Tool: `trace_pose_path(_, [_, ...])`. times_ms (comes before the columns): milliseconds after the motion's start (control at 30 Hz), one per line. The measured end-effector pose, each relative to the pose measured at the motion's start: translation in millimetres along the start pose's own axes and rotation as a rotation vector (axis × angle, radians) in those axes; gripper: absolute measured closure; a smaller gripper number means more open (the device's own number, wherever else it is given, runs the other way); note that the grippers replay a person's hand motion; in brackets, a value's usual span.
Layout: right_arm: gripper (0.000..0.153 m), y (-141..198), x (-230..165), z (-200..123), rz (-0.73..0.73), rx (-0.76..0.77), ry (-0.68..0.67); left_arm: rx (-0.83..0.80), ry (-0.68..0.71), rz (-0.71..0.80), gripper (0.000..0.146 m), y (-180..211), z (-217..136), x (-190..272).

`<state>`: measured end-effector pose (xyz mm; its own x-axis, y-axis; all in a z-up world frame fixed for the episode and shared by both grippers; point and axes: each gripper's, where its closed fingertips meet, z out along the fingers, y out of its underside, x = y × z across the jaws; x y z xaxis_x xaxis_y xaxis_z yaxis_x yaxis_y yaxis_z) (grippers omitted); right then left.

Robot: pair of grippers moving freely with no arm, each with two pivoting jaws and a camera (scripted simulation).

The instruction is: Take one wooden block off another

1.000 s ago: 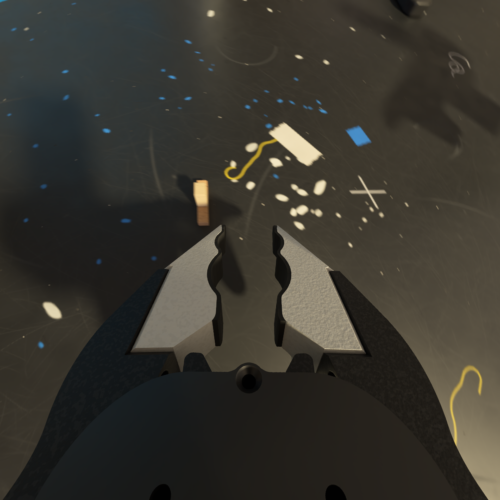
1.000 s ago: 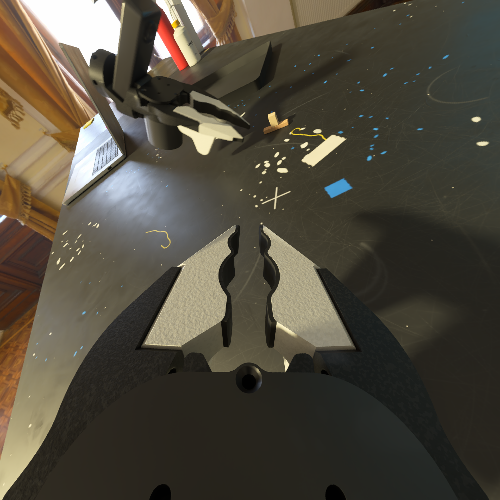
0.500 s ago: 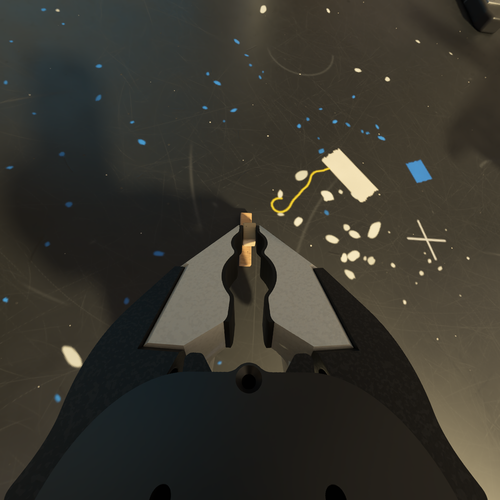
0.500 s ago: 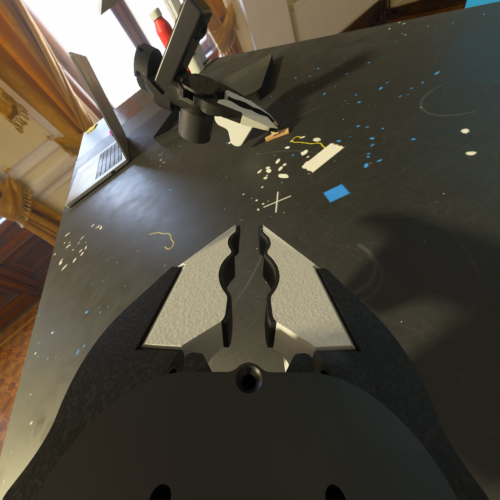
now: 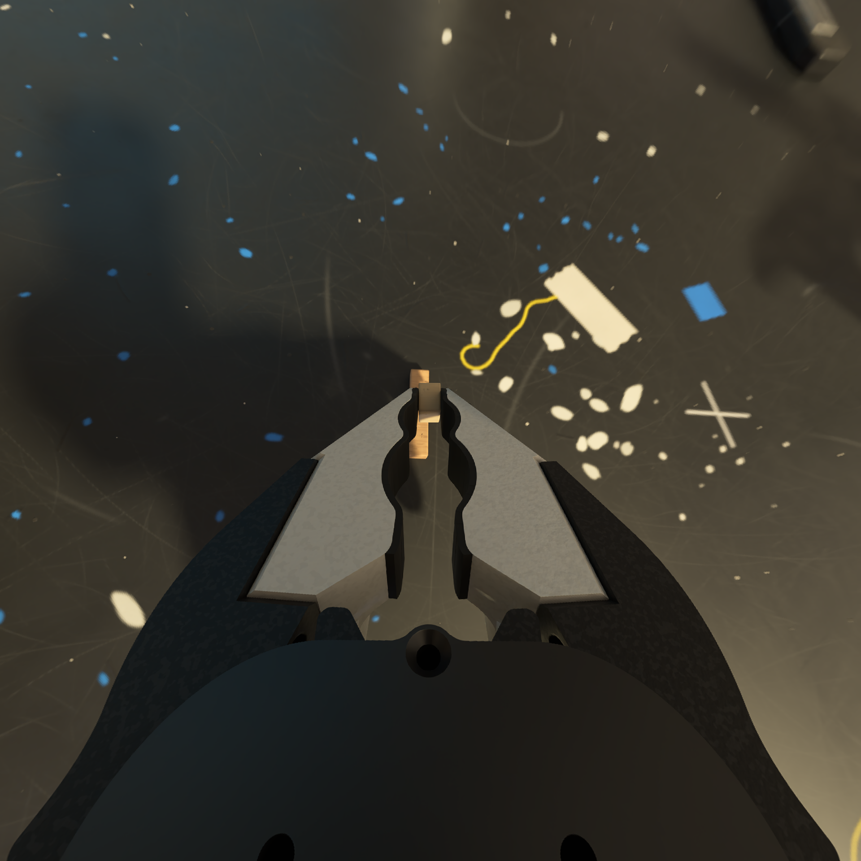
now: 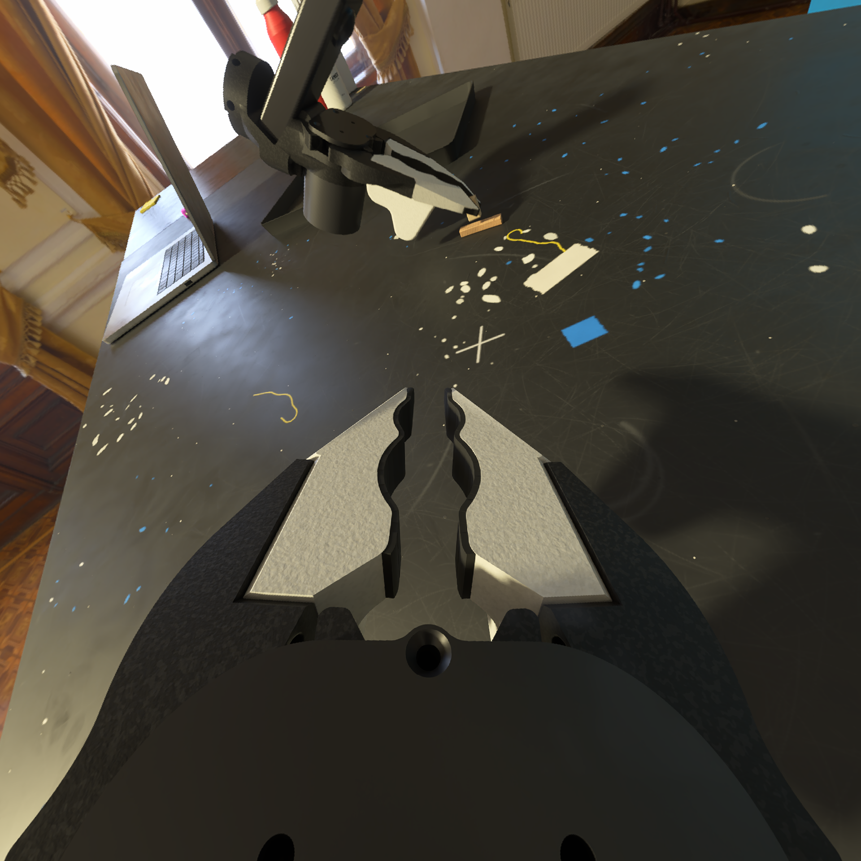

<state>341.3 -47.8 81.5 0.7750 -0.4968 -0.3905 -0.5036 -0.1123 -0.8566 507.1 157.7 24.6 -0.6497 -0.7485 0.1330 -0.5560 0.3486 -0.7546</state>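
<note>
Dark, scratched tabletop (image 6: 699,442) fills both views, flecked with blue and cream paint spots, a cream tape strip (image 5: 591,307), a blue tape square (image 5: 704,301), a chalked cross (image 6: 480,344) and a yellow squiggle (image 5: 503,335). Behind the table I see curtains, a bright window and wood flooring.

My left gripper (image 5: 427,396) is pitched steeply down toward the table. Its fingers are drawn in on the upper wooden block (image 5: 429,403), a pale short piece held at the very tips. Beneath it lies the lower wooden block (image 5: 418,445), a longer tan piece running away from the camera, its far end showing past the tips. I cannot tell from the wrist view whether the two blocks are touching or apart. In the right wrist view the left gripper (image 6: 473,205) slopes down from a grey bar, its tips meeting the table just above the lower wooden block (image 6: 481,225), which lies flat — the upper one shows only as a sliver at the tips.

My right gripper (image 6: 427,396) hangs above bare table well apart from the blocks, level and facing them, fingers parted by a narrow gap with nothing between.

Containers: a red bottle (image 6: 275,28) and a white bottle (image 6: 340,84) stand at the far edge; contents not visible. An open laptop (image 6: 163,261) sits at the left, and a dark cylinder (image 6: 331,205) and a dark wedge-shaped box (image 6: 442,116) lie behind the left gripper.
</note>
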Motion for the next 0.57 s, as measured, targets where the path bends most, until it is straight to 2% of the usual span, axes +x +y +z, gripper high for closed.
trace_pose_path(100, [0.140,-0.2,-0.8,-0.5,-0.009,-0.001,0.003,0.081,0.056,-0.070,0.138,-12.7,-11.2,4.4])
trace_pose_path(200, [0.141,-1.2,-1.7,-0.6,-0.016,0.002,0.005,0.204,0.207,-0.151,0.138,-32.6,-28.5,27.8])
trace_pose_path(300, [0.141,-6.7,-6.2,0.3,-0.010,0.029,-0.006,0.268,0.375,-0.192,0.138,-42.5,-45.2,73.8])
trace_pose_path(433, [0.137,-22.3,-23.6,2.5,0.023,0.119,-0.059,0.261,0.491,-0.102,0.138,-13.4,-70.7,146.5])
trace_pose_path(500, [0.135,-23.0,-30.2,5.8,0.010,0.122,-0.065,0.248,0.492,-0.076,0.138,3.4,-81.6,165.1])
trace_pose_path(567, [0.134,-20.9,-36.3,11.4,-0.006,0.105,-0.086,0.251,0.548,-0.084,0.138,10.3,-90.9,177.4])
